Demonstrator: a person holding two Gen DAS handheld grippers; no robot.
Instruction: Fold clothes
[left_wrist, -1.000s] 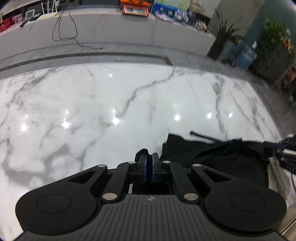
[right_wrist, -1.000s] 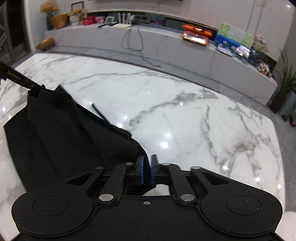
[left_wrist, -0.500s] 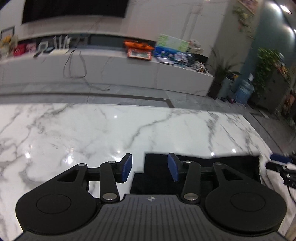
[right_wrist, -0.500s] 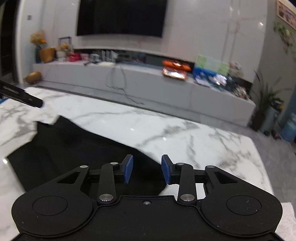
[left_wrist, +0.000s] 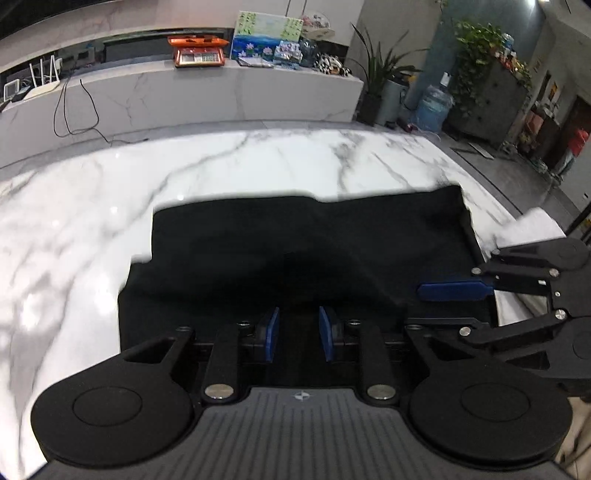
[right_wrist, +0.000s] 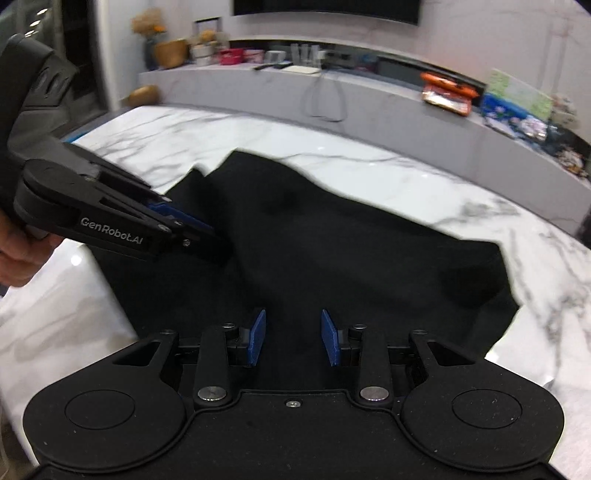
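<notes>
A black garment (left_wrist: 295, 251) lies folded and spread on the white marble table (left_wrist: 92, 206); it also fills the middle of the right wrist view (right_wrist: 351, 251). My left gripper (left_wrist: 298, 334) is open and empty above the garment's near edge. My right gripper (right_wrist: 292, 336) is open and empty over the same cloth. In the left wrist view the right gripper (left_wrist: 454, 295) comes in from the right with its blue pad over the cloth's right part. In the right wrist view the left gripper (right_wrist: 199, 230) comes in from the left.
A white folded cloth (left_wrist: 532, 225) lies at the table's right edge. Beyond the table runs a long marble counter (left_wrist: 221, 88) with an orange box, pictures and cables. Plants and a water bottle stand at the far right.
Both grippers were shut on the black garment's corners a second ago. They opened and let go; the garment now lies flat, and both grippers have drawn back over its near side.
</notes>
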